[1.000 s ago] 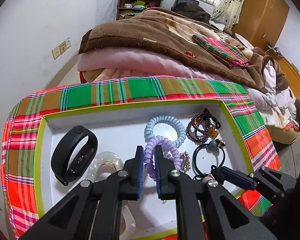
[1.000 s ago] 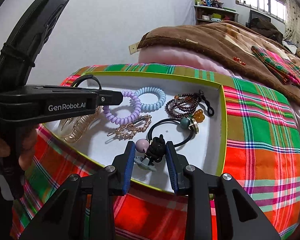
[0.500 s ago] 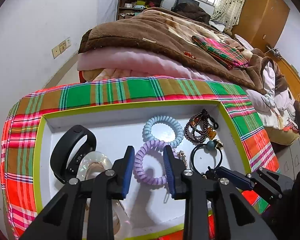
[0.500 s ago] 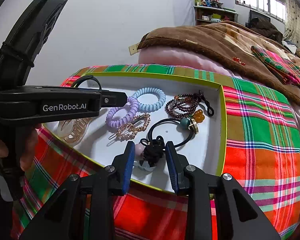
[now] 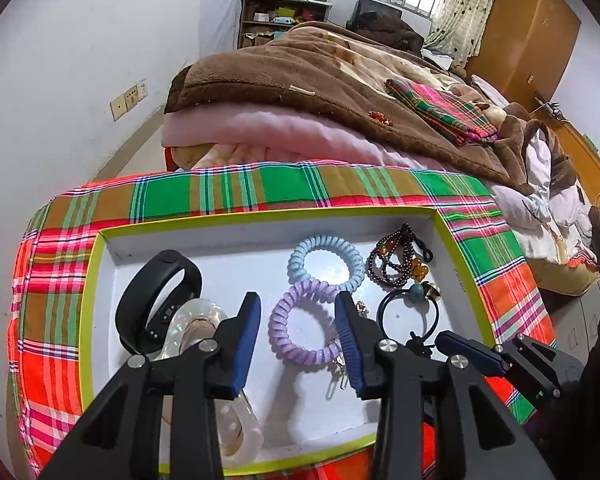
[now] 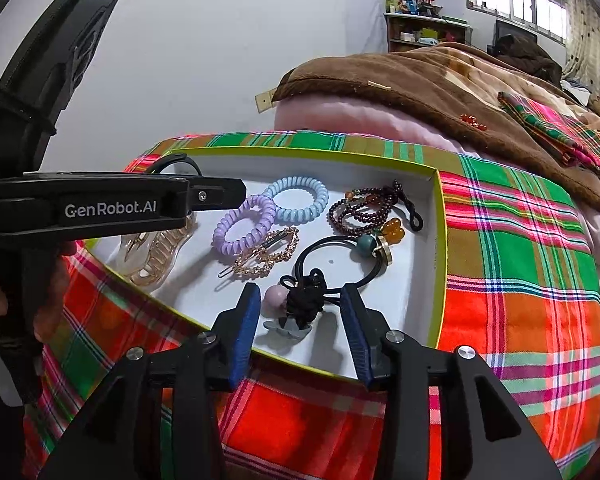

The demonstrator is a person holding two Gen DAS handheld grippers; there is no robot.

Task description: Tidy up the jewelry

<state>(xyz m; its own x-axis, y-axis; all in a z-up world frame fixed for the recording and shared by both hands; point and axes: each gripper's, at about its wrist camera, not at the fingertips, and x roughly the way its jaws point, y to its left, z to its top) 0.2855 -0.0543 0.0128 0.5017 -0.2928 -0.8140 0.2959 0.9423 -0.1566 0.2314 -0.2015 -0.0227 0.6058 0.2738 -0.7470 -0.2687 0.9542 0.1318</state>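
While both claws gape, two coil hair ties touch.

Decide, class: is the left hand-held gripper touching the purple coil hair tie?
Apart. The left wrist view shows the left hand-held gripper open, with white tray floor visible between each pad and the purple coil hair tie.

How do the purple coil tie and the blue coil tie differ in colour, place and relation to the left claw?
The purple tie is lilac; the blue tie is pale blue. The purple tie lies nearer the camera, between the open fingers of the left claw; the blue tie lies farther back, outside them. Both are spiral coil rings, lie flat in the white tray and touch each other.
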